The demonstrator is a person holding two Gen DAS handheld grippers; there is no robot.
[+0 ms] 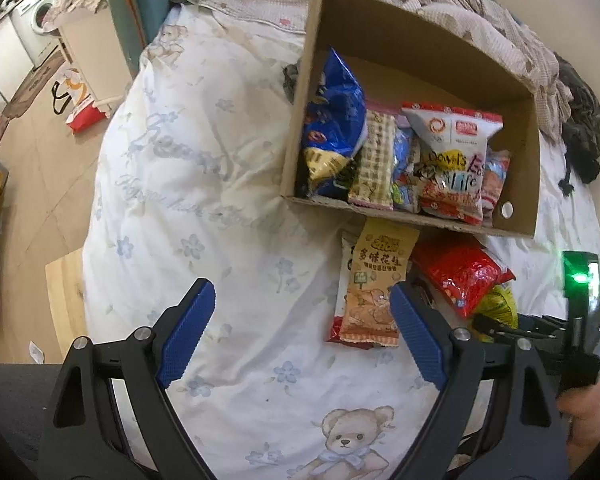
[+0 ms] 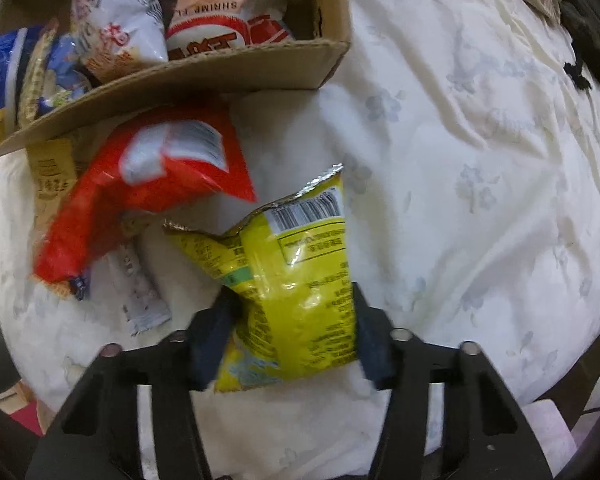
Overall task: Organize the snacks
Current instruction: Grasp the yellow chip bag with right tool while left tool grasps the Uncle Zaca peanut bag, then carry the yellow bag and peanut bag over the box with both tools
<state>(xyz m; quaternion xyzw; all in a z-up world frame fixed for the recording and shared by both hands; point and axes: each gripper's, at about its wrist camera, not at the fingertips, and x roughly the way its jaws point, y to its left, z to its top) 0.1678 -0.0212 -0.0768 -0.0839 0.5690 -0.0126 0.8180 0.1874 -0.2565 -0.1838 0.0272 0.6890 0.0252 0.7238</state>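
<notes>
Your right gripper [image 2: 292,320] pinches the yellow bag [image 2: 288,280].
Bag runs bottom to top of frame, torn end up; left gripper [image 1: 300,312] gapes empty.

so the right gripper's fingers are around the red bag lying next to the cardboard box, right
Not quite. The right gripper has its fingers around the yellow bag, not the red one. The red bag lies untouched on the bedding by the cardboard box. The right wrist view shows it.
</notes>
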